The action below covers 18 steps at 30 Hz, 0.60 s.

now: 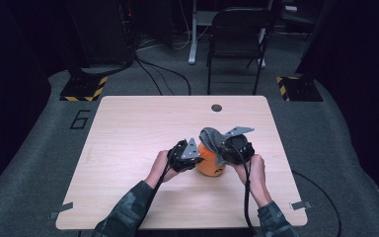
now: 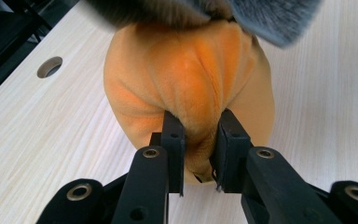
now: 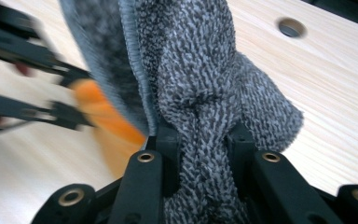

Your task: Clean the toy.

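Centrally on wooden worktop (image 1: pixel 128 128), orange plush toy (image 2: pixel 186 79) pinched by left claw (image 2: pixel 198 154); grey knitted cloth (image 3: pixel 200 93) clamped in right claw (image 3: pixel 200 158), draped over toy.

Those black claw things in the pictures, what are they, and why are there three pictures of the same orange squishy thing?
They are grippers, hand-held pinching tools. A person at a wooden table holds one in each hand. The wide picture comes from a camera above the table. The other two come from small cameras riding on the grippers, looking along their black jaws.

The left gripper is pinching a fold of an orange plush toy that sits on the table. The right gripper is pinching a grey knitted cloth, which hangs over the top of the toy. From above you can see both tools meeting at the toy, so each picture shows the same moment from a different spot.
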### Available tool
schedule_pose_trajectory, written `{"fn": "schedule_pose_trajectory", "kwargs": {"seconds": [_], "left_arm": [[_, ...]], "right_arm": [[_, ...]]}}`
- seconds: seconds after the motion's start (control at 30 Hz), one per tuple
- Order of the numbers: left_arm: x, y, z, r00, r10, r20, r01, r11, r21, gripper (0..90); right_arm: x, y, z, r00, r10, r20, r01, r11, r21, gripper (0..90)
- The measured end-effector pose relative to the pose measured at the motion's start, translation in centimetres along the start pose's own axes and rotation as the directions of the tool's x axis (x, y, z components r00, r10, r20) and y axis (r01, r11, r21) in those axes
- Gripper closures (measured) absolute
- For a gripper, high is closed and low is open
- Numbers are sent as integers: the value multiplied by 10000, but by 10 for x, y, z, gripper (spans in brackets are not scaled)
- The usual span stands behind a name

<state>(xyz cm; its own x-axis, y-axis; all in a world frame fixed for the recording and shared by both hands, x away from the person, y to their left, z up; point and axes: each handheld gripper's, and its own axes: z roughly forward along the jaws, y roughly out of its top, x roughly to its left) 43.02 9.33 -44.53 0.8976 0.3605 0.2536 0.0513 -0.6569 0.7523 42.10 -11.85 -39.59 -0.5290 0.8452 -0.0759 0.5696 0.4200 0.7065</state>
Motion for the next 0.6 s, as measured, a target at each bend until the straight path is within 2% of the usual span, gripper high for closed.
{"fn": "schedule_pose_trajectory", "kwargs": {"seconds": [0.07, 0.17, 0.23, 0.3, 0.37, 0.43, 0.5, 0.53, 0.57, 0.6], "left_arm": [[-1, 0, 1, 10000, -16, -2, 16, 10000, -55, 767], [-1, 0, 1, 10000, -37, 27, 37, 10000, -64, 765], [-1, 0, 1, 10000, -6, -1, 6, 9999, -122, 763], [-1, 1, 1, 10000, -4, 1, 4, 9999, -131, 761], [0, 0, 2, 10000, -77, -7, 77, 9997, -233, 760], [0, -1, 2, 9998, -196, -49, 194, 9994, -292, 758], [-1, -1, 3, 9998, -184, -67, 181, 9993, -340, 758], [-2, -1, 4, 9997, -236, -112, 231, 9988, -430, 758], [-2, -1, 3, 9999, -84, -149, 78, 9992, -384, 759], [-3, -1, 3, 9998, -73, -170, 67, 9992, -391, 759]], "right_arm": [[-10, -4, 2, 9995, 319, 71, -320, 9994, 156, 728], [-24, -11, 5, 9940, 410, 1017, -463, 9976, 508, 726], [-34, -15, 5, 9936, 849, 742, -883, 9951, 441, 725], [-36, -13, -4, 9934, 1078, 386, -1085, 9940, 161, 724], [-32, -8, -15, 9944, 1057, -58, -1058, 9941, -250, 724], [-20, -1, -26, 9950, 783, -627, -823, 9945, -643, 723], [-5, 6, -33, 9929, 307, -1146, -419, 9945, -963, 723], [4, 8, -34, 9897, 208, -1416, -352, 9943, -1002, 722], [11, 9, -32, 9866, 43, -1631, -210, 9947, -1009, 722], [18, 10, -29, 9851, -47, -1718, -104, 9962, -870, 722]]}}
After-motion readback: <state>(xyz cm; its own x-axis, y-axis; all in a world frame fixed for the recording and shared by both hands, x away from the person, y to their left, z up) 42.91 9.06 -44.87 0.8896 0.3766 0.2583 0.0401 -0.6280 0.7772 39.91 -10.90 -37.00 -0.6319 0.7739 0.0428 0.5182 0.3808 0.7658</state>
